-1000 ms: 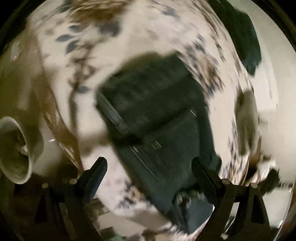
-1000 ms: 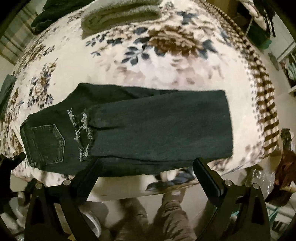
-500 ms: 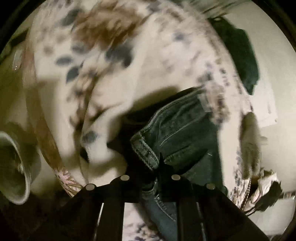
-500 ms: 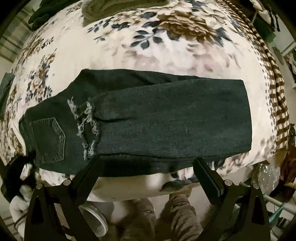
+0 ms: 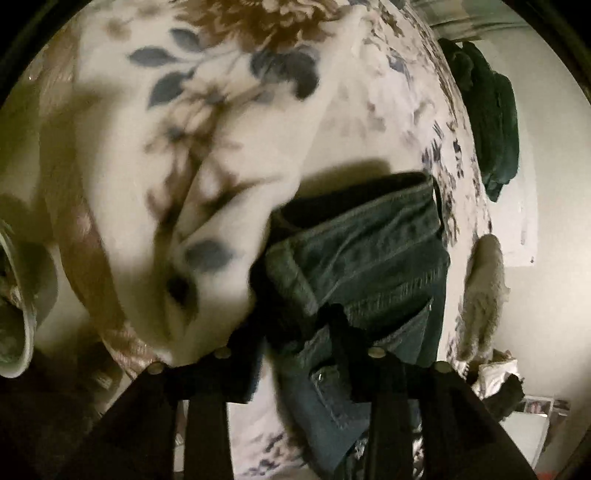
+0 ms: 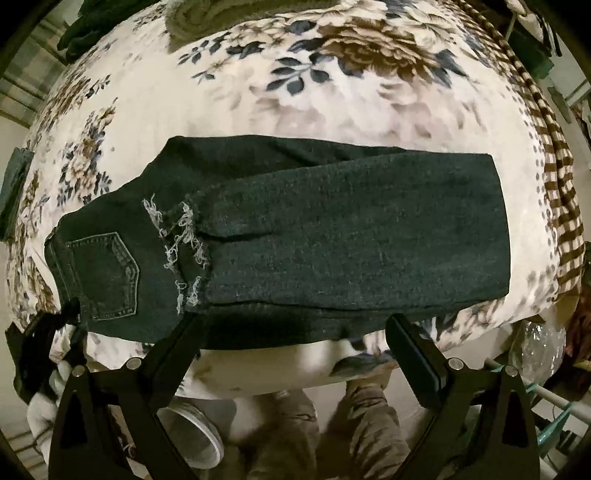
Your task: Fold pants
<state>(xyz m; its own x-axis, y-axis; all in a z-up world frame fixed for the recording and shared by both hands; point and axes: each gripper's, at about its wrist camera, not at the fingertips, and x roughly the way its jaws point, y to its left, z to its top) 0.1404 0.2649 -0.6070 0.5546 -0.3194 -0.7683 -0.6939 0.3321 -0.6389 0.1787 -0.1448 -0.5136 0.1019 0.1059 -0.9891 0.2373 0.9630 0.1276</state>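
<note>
Dark denim pants (image 6: 332, 240) lie folded lengthwise across a floral bedspread (image 6: 258, 92), waist at the left, frayed hems (image 6: 184, 240) doubled back beside the back pocket (image 6: 107, 273). My left gripper (image 5: 295, 325) is at the waistband (image 5: 369, 266). Its jaws are opening, with a fold of waistband still between the fingers and no firm pinch to be seen. In the right wrist view the left gripper (image 6: 66, 314) shows at the waist corner. My right gripper (image 6: 295, 328) hangs open over the pants' near edge, holding nothing.
A folded olive cloth (image 6: 207, 18) and dark green clothes (image 6: 85, 26) lie at the far side of the bed. A white bucket (image 6: 192, 435) and a person's legs (image 6: 332, 424) are below the near edge. A brown striped border (image 6: 554, 166) runs down the right.
The left gripper went from wide open to pinched on the waistband, then spread partly again while sinking closer to it. The right gripper dropped slightly, then held still.
</note>
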